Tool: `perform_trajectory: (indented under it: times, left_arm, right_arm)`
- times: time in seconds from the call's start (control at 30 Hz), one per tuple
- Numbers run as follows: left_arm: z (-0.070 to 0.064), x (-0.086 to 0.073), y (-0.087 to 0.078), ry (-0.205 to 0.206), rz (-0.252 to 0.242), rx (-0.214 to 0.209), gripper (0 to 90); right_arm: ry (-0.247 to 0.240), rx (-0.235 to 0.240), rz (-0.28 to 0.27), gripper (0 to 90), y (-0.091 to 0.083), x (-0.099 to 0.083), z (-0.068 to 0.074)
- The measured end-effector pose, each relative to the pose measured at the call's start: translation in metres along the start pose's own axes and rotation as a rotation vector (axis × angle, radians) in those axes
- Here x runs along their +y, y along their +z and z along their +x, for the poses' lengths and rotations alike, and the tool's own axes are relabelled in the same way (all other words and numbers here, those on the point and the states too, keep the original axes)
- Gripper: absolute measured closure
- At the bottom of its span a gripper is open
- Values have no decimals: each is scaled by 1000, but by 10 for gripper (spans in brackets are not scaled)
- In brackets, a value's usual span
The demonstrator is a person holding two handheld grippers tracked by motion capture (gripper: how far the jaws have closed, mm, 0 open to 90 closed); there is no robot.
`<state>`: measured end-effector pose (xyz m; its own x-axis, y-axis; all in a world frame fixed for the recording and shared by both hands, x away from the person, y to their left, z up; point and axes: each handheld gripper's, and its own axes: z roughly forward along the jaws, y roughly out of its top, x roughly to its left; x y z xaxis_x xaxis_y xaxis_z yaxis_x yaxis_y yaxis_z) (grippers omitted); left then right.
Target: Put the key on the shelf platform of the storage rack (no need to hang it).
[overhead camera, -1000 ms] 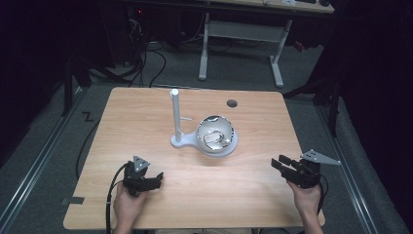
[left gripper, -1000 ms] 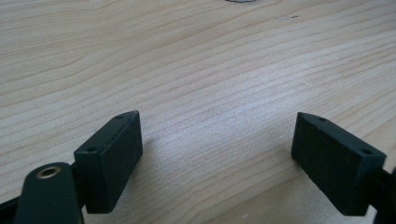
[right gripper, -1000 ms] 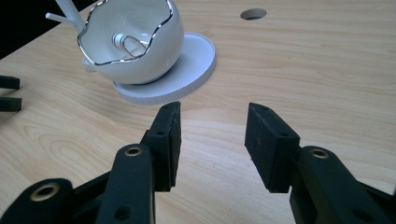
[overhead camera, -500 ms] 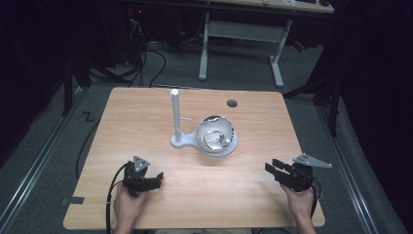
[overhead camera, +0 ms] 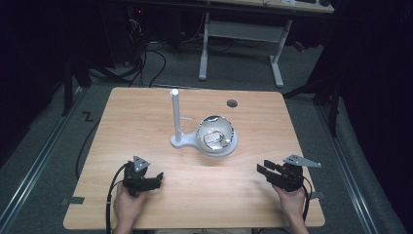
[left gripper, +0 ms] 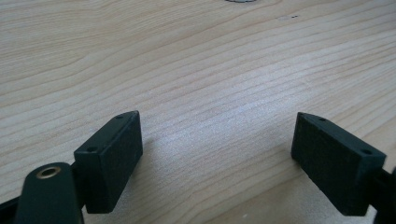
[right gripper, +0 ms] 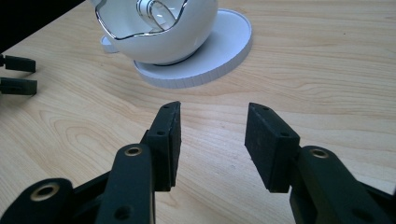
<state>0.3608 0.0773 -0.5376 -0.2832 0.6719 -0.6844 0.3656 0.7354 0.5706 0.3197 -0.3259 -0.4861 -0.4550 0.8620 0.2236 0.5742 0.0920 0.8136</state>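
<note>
A white bowl-shaped cup (overhead camera: 216,133) with a silver rim sits on a round white base (overhead camera: 216,147) near the table's middle; a white upright post (overhead camera: 176,114) rises from the same base at its left. In the right gripper view the cup (right gripper: 156,28) and base (right gripper: 224,51) lie just ahead. My left gripper (overhead camera: 157,178) rests open at the front left, with bare wood between its jaws (left gripper: 217,140). My right gripper (overhead camera: 263,171) is open at the front right, pointing left toward the cup, nothing between its jaws (right gripper: 212,128).
The wooden table (overhead camera: 146,122) has a round cable hole (overhead camera: 232,103) near its far edge. Beyond the table stand a white desk frame (overhead camera: 243,34) and cables on a grey floor. The left gripper's jaw tips (right gripper: 16,74) show far left in the right gripper view.
My right gripper has moved leftward and inward from the table's right edge. The left gripper has stayed in place.
</note>
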Motion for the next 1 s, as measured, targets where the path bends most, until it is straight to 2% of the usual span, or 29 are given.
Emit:
perform_trajectory:
  times: [1.0]
  left_arm:
    - [0, 0, 0, 1, 0, -1, 168]
  right_arm:
    - [-36, 3, 46, 565, 30, -8, 11]
